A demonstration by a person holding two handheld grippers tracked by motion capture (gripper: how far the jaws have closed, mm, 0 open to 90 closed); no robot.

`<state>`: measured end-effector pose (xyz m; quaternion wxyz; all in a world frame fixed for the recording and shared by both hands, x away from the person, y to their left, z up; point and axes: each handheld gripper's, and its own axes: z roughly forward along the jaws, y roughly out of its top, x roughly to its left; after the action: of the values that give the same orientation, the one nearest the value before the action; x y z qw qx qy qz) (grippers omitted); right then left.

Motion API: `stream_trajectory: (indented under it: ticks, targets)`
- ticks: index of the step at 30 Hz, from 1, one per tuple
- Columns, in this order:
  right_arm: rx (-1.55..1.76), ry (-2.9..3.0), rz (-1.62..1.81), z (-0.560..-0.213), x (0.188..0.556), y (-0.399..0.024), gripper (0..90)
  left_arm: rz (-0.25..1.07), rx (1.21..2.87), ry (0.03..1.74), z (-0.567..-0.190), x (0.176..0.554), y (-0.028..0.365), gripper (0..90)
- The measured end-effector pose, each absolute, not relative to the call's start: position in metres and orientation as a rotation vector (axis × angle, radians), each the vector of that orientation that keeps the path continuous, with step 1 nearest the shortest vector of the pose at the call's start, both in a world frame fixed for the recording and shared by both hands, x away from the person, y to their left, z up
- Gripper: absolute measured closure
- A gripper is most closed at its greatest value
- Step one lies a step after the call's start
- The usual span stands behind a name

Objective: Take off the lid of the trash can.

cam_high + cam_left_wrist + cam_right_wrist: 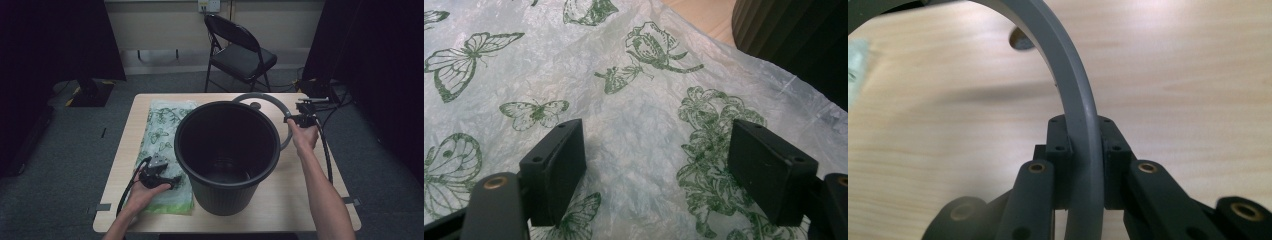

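A large black bucket (227,155) stands upright in the middle of the wooden table (310,185). Its grey handle (280,102) swings out to the far right side. My right gripper (295,119) is shut on that grey handle (1080,115), which runs between both pads. A white plastic bag printed with green butterflies and flowers (162,135) lies flat left of the bucket. My left gripper (172,181) rests low over the bag (639,120), jaws wide apart, nothing between them.
A black folding chair (240,52) stands beyond the table's far edge. Dark curtains hang at both sides. Cables trail from both grippers, and more lie on the floor at the far right (340,100).
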<state>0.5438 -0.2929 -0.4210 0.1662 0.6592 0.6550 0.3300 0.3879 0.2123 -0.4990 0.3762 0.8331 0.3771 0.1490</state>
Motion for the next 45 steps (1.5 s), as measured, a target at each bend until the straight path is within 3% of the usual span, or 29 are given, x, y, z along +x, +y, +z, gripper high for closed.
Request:
stream_trajectory:
  ticks: [10, 23, 33, 45]
  targets:
    - [1.929, 1.888, 0.849, -0.461, 0.539, -0.301, 79.6, 0.386, 2.128, 0.958, -0.499, 0.388, 0.212, 22.8]
    - [1.929, 1.874, 0.751, -0.476, 0.545, -0.303, 76.8, 0.378, 2.126, 0.953, -0.499, 0.388, 0.213, 22.7]
    - [1.846, 1.880, 0.807, -0.471, 0.535, -0.303, 54.5, 0.379, 2.123, 0.955, -0.500, 0.388, 0.212, 22.5]
    - [1.636, 1.945, 0.937, -0.445, 0.482, -0.301, 43.3, 0.359, 2.123, 1.002, -0.493, 0.391, 0.213, 24.9]
